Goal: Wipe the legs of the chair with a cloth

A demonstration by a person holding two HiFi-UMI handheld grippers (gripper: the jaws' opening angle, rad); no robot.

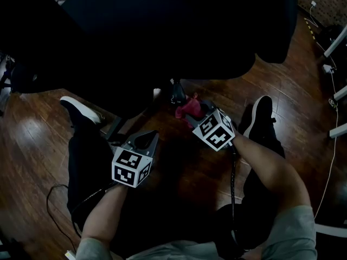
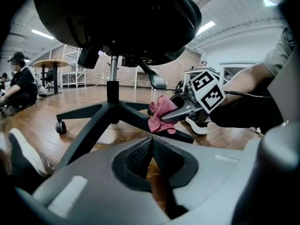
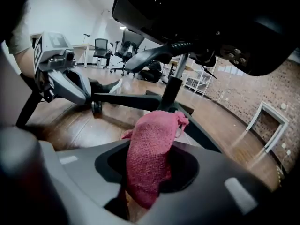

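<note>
1. Foremost, right gripper [image 1: 195, 115]: jaws clamped on a pink cloth [image 3: 151, 158], which bunches up out of them.
2. Cloth: rests against one black leg [image 2: 135, 117] of the chair [image 2: 117, 22], partway out from the centre column [image 2: 112, 86], below the seat.
3. Left gripper [image 1: 142, 141]: jaws together, nothing between them; held near the right gripper, clear of the chair legs.
4. Caster wheel [image 2: 60, 127]: at the tip of another leg, on the wooden floor [image 1: 184, 172].
5. Left shoe [image 1: 81, 111] and right shoe [image 1: 259, 117]: on the floor, one either side of the grippers.
</note>
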